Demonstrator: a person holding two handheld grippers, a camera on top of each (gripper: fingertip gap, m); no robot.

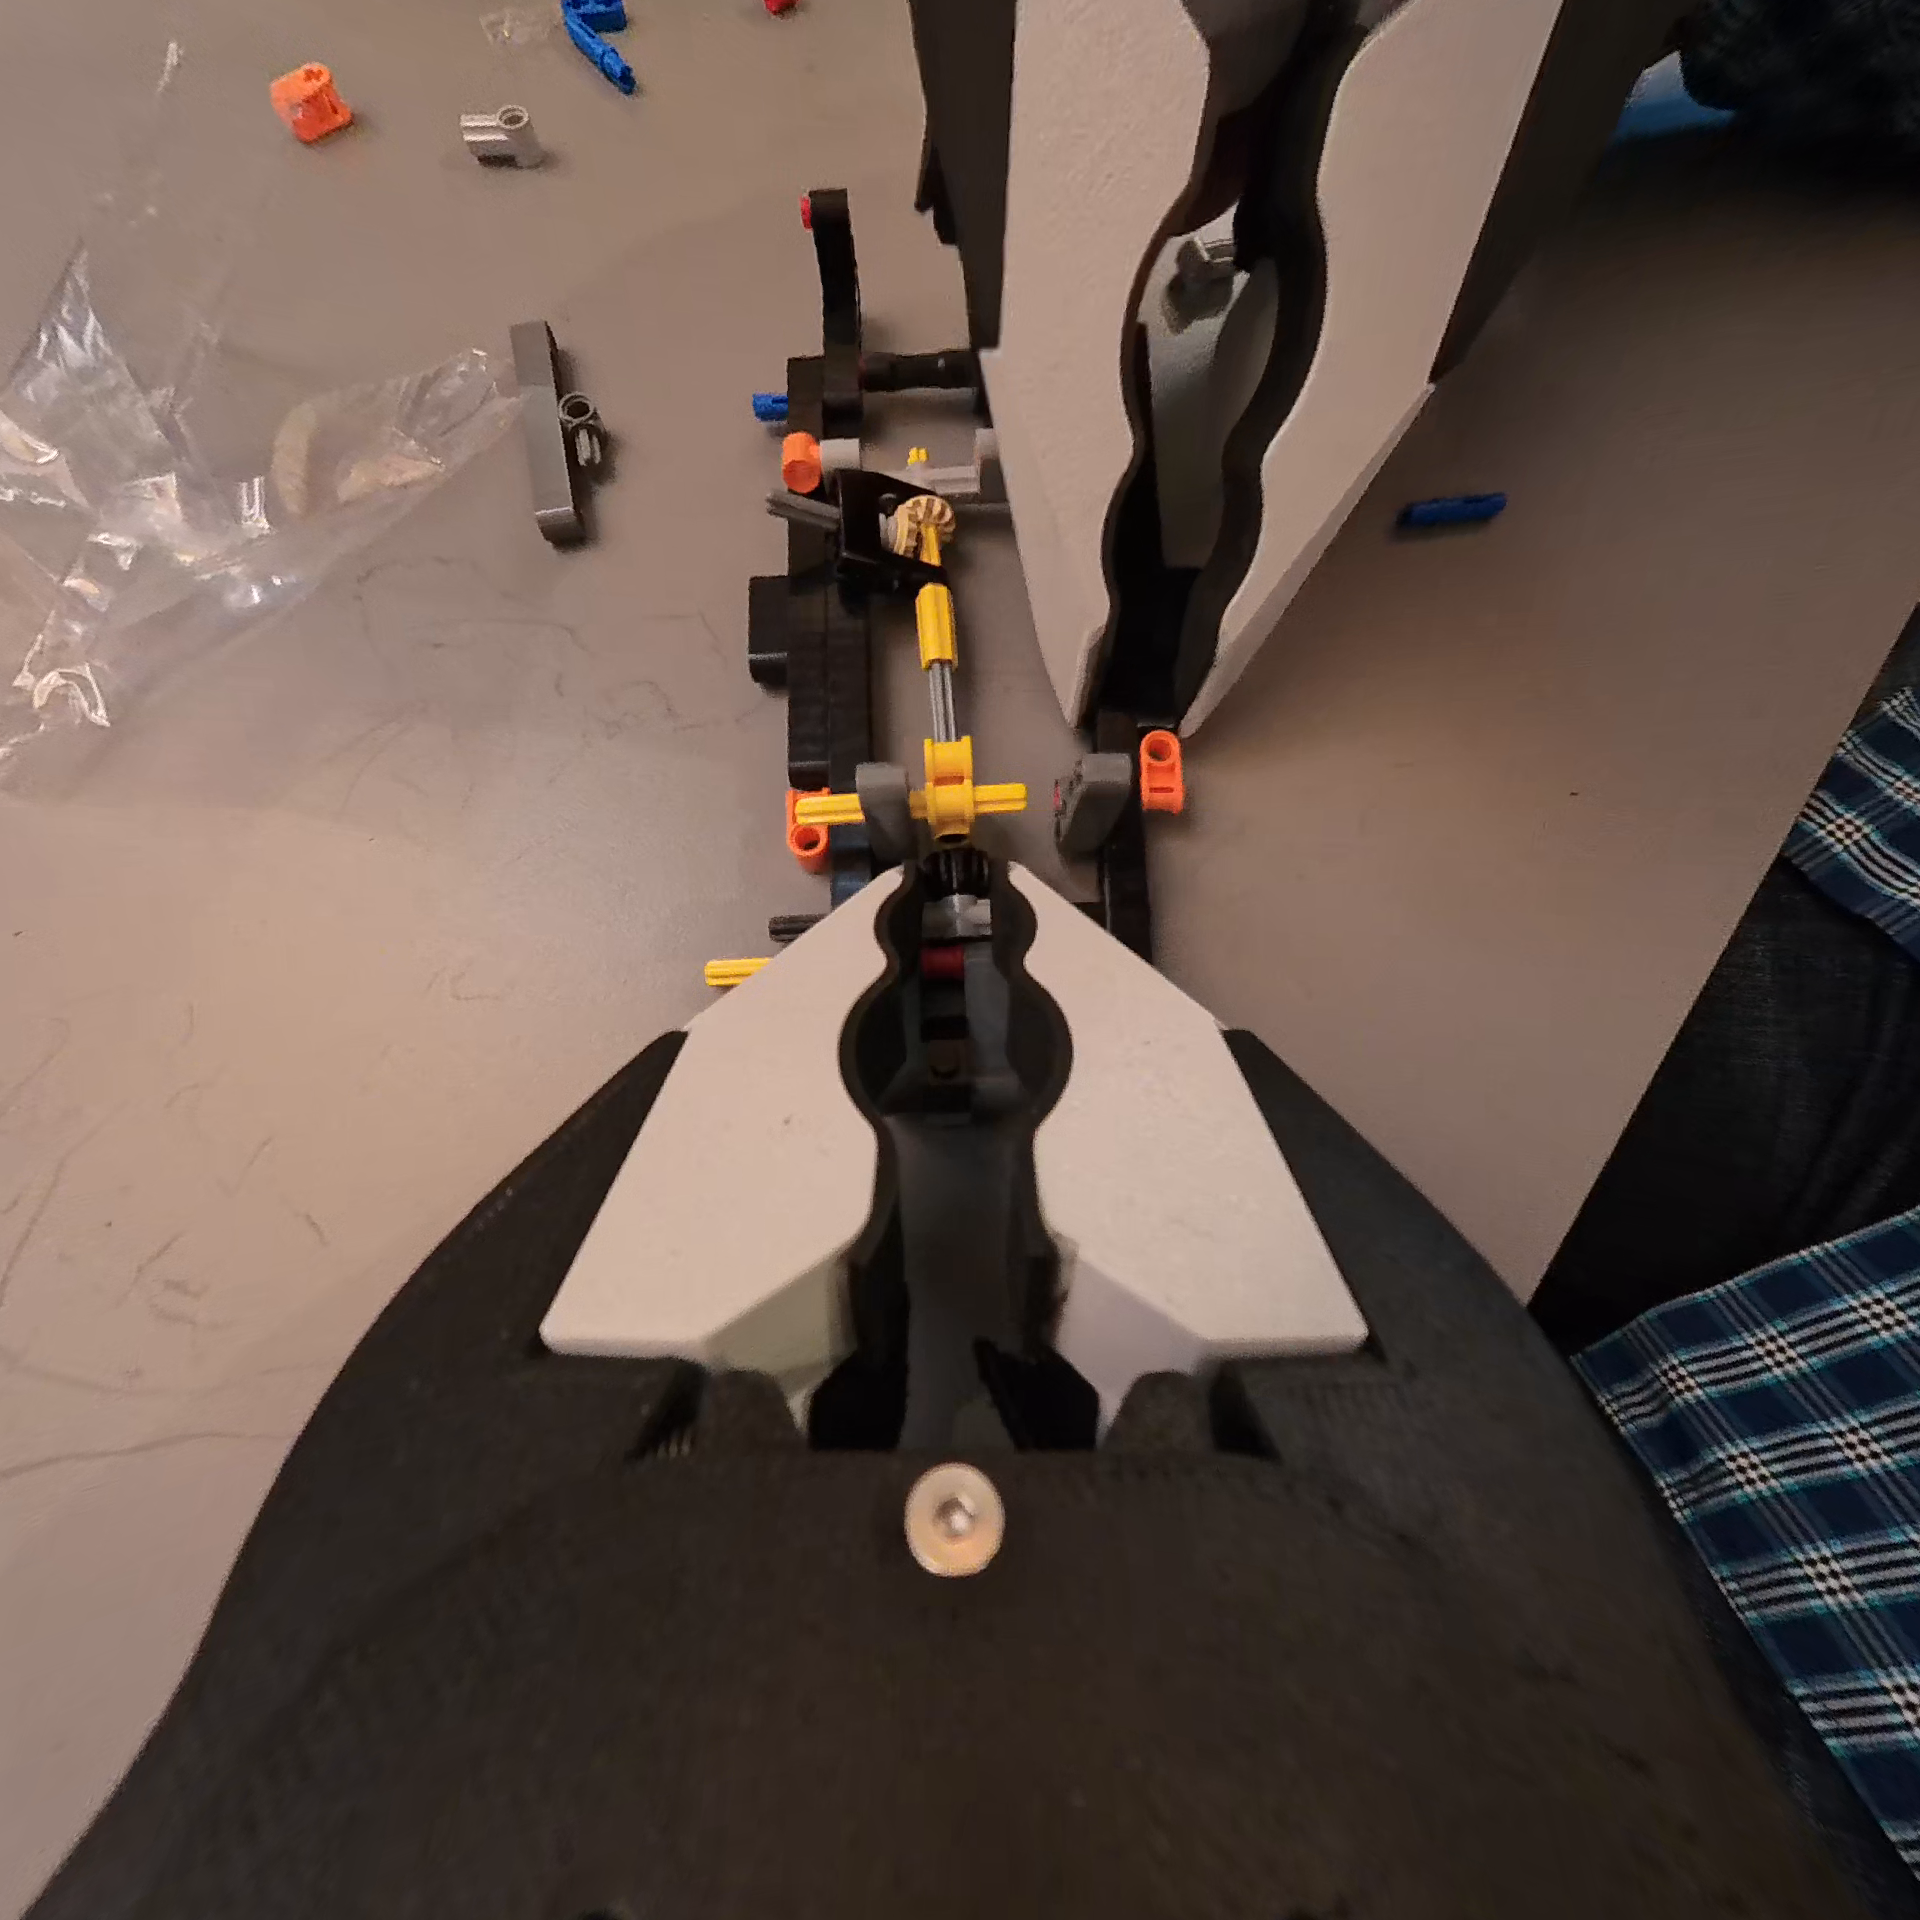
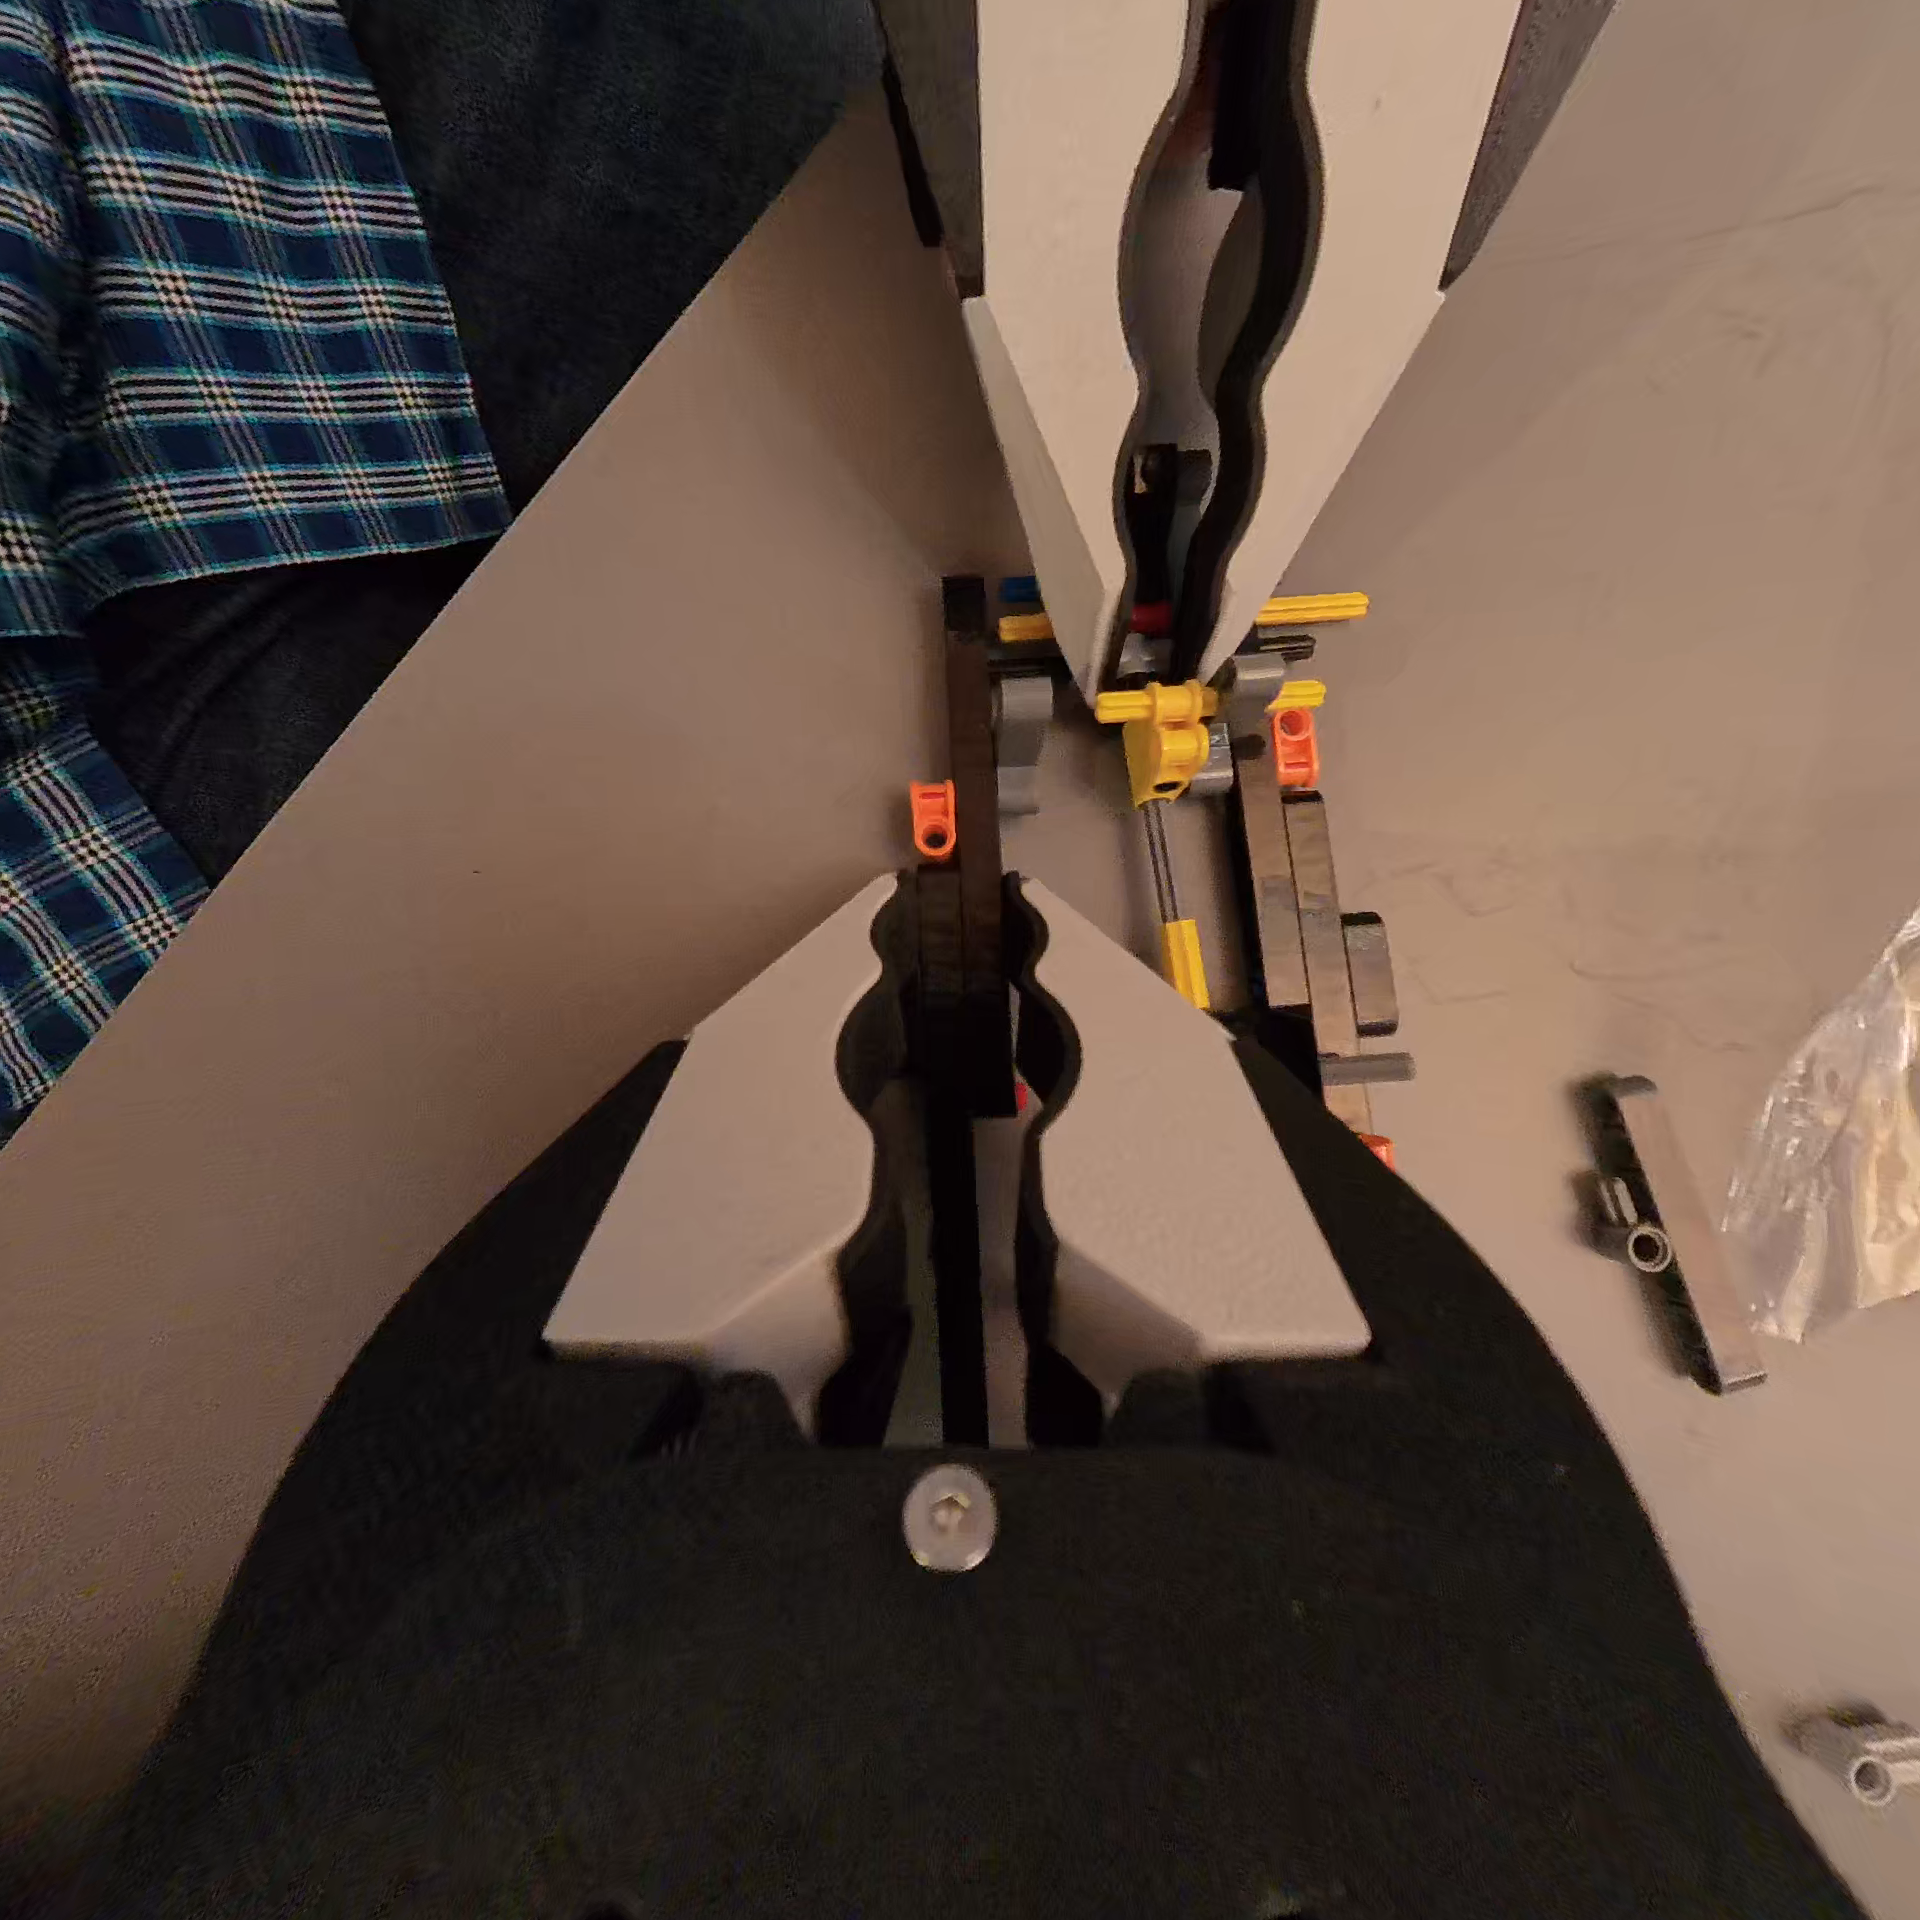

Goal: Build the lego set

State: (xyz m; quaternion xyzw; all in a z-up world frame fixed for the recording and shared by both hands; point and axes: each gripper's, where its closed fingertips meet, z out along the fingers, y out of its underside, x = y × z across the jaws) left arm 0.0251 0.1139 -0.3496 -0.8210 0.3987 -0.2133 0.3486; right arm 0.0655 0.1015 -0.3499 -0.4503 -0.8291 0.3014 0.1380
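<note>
A partly built Lego chassis point(image 1: 831, 665) of black beams lies on the beige table, with a yellow axle point(image 1: 935, 623), a yellow cross connector point(image 1: 951, 795), a tan gear point(image 1: 923, 520) and orange connectors. My left gripper point(image 1: 956, 878) is shut on the grey and red parts at the chassis's near end, just behind a small black gear. My right gripper point(image 2: 961, 888) is shut on the chassis's long black side beam point(image 2: 966, 727). Each gripper also shows in the other's view: the right point(image 1: 1132, 717) and the left point(image 2: 1164, 665).
A clear plastic bag point(image 1: 208, 468) lies at the left. Loose parts lie around it: a grey beam point(image 1: 545, 436), an orange piece point(image 1: 312, 102), a grey connector point(image 1: 501, 135), blue pieces point(image 1: 603, 42) and a blue pin point(image 1: 1449, 509). A person's plaid sleeve point(image 1: 1766, 1455) is past the table edge. The gap from one gripper's tips to the other's is roughly 5 centimetres. The grey connector point(image 1: 501, 135) is about equally far from each gripper, around 20 centimetres. The right camera catches it too, in the right wrist view point(image 2: 1866, 1745).
</note>
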